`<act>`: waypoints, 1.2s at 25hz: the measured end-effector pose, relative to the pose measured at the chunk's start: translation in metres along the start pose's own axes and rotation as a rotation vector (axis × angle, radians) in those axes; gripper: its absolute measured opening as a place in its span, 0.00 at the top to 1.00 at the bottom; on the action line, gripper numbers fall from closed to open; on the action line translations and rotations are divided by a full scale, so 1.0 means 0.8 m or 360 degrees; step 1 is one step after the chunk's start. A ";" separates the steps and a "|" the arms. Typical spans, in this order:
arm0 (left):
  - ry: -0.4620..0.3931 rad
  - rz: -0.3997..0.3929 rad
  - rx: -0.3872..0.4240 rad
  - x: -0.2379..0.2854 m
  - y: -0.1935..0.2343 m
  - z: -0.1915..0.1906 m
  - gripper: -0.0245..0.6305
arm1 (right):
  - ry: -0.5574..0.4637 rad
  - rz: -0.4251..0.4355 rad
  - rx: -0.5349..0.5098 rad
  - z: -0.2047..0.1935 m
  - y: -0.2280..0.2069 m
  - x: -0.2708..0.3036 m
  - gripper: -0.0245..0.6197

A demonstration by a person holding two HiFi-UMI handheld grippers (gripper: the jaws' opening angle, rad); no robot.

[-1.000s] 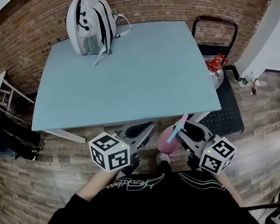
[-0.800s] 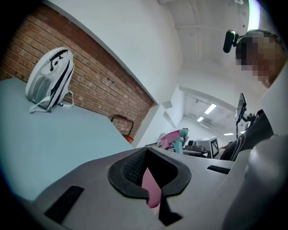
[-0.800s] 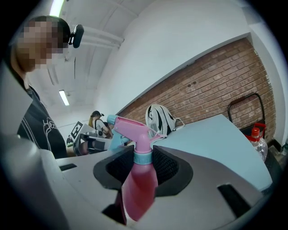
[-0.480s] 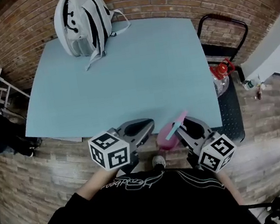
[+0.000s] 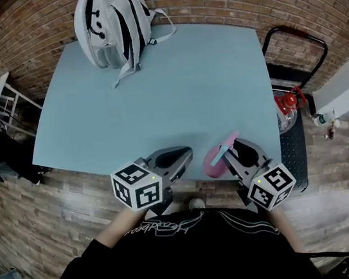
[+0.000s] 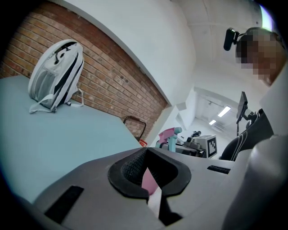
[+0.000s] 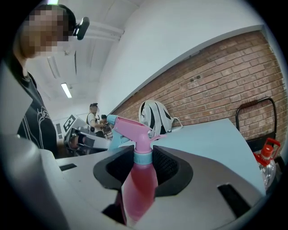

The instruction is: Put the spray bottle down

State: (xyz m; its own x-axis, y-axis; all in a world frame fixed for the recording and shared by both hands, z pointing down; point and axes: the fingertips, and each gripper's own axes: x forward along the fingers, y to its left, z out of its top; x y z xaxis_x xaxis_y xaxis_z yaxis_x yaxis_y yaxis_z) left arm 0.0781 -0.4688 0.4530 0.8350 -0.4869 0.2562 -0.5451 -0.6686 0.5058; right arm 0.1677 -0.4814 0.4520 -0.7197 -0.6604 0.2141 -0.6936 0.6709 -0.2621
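Over the table [image 5: 153, 86] edge, my right gripper [image 7: 144, 158] pinches the spray bottle [image 7: 139, 188] under its neck; it looks light, slippery. My left gripper [image 6: 150, 173] is pressed together, empty.

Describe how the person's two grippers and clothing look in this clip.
Both the left gripper and right gripper are broad, smooth grey shells with black ribbed pads lining a V-shaped notch. Each carries a white cube printed with black square markers. The person wears a black top with white script and line graphics.
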 end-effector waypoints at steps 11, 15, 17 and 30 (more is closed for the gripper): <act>-0.0048 0.0114 -0.0071 0.006 0.051 0.016 0.95 | 0.0039 0.0040 -0.0134 0.019 -0.057 0.072 0.76; -0.0050 0.0143 -0.0087 0.007 0.064 0.016 0.95 | 0.0052 0.0015 -0.0197 0.022 -0.077 0.092 0.76; -0.0045 0.0153 -0.0095 0.009 0.068 0.015 0.95 | 0.0051 0.0002 -0.0243 0.020 -0.086 0.101 0.76; -0.0012 0.0197 -0.0109 0.016 0.083 0.003 0.95 | -0.0013 -0.0076 -0.0372 -0.006 -0.126 0.128 0.76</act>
State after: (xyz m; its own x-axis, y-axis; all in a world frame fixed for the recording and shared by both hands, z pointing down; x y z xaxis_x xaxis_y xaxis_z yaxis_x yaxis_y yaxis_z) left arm 0.0524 -0.5208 0.4875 0.7610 -0.5676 0.3141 -0.6373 -0.5635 0.5257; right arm 0.1638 -0.6148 0.5045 -0.6863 -0.6953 0.2134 -0.7155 0.6981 -0.0266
